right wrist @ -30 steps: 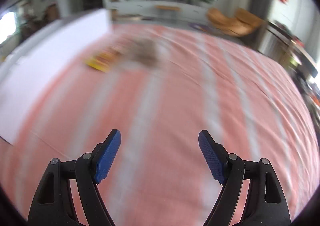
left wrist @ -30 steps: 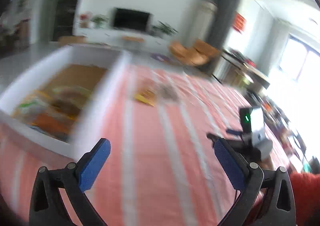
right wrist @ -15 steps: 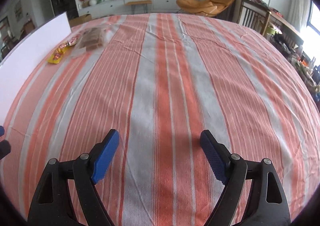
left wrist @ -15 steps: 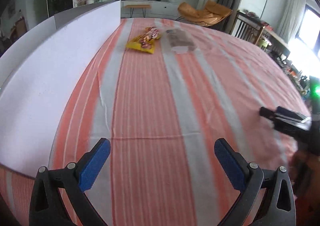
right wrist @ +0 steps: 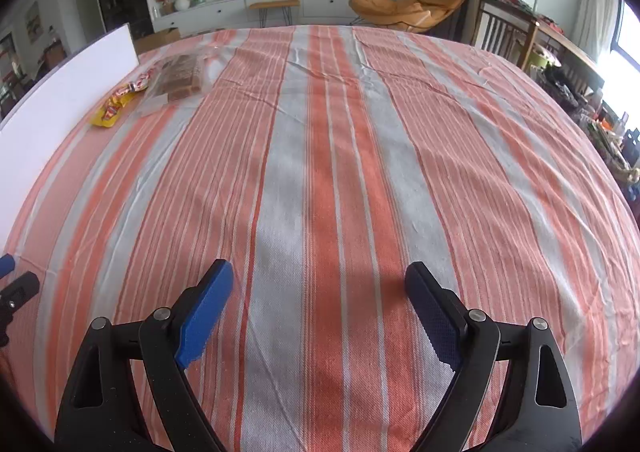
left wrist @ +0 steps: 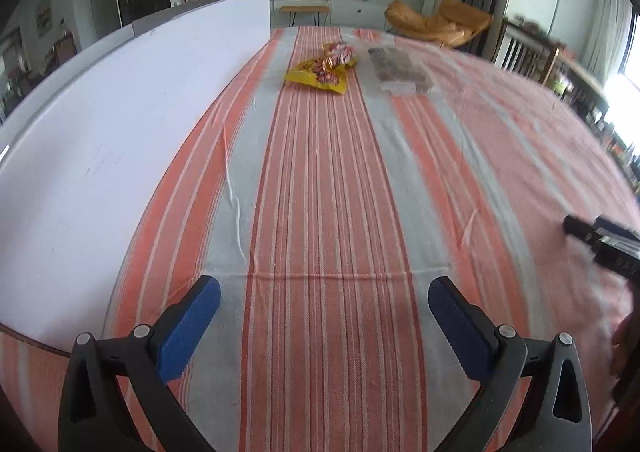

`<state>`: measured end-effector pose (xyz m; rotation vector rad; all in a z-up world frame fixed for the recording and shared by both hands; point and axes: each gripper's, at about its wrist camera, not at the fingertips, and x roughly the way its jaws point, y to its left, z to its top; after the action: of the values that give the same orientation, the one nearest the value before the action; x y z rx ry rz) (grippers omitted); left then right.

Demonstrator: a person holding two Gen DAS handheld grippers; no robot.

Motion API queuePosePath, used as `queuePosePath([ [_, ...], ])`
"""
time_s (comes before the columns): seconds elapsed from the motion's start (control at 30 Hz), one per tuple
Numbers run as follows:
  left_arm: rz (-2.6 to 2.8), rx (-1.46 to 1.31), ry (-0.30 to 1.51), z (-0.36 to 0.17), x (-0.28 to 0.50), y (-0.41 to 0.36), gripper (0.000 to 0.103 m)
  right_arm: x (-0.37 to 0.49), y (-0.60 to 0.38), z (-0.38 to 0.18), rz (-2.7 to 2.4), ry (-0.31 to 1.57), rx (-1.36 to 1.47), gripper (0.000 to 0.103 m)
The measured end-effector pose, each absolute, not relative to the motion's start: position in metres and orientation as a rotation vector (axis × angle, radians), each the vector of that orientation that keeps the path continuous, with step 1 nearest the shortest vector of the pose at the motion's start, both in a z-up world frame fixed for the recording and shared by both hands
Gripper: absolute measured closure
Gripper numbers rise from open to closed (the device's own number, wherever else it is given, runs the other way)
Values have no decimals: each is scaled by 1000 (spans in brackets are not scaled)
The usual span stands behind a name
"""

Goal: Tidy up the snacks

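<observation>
A yellow snack bag (left wrist: 322, 70) (right wrist: 116, 102) lies far off on the striped cloth, beside a clear pack of brown biscuits (left wrist: 398, 70) (right wrist: 176, 78). A tall white box (left wrist: 100, 140) (right wrist: 64, 100) stands along the left; its inside is hidden. My left gripper (left wrist: 324, 302) hovers open over bare cloth near the box's front corner, nothing between its blue pads. My right gripper (right wrist: 319, 284) is over the cloth's middle, its jaws still opening, with nothing between them. Part of the right gripper (left wrist: 600, 238) shows at the left wrist view's right edge.
The orange and grey striped cloth (right wrist: 340, 156) covers the whole table. Beyond it stand a TV cabinet (right wrist: 260, 4), an orange lounge chair (right wrist: 404, 10) and a wooden chair (right wrist: 508, 34). Clutter lies past the table's right edge.
Both views swung down from a blurred sweep to a steady look at the cloth. The left gripper dropped beside the box, so its inside went out of sight. The right jaws widened a little.
</observation>
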<state>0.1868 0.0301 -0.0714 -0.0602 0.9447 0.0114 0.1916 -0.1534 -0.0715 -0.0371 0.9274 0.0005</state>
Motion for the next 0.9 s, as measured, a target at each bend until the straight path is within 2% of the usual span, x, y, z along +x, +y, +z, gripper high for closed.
queuePosePath([
  [0.9,18,-33,952,-72,187,26,0,192,-154,-72,2,929,-31,13],
])
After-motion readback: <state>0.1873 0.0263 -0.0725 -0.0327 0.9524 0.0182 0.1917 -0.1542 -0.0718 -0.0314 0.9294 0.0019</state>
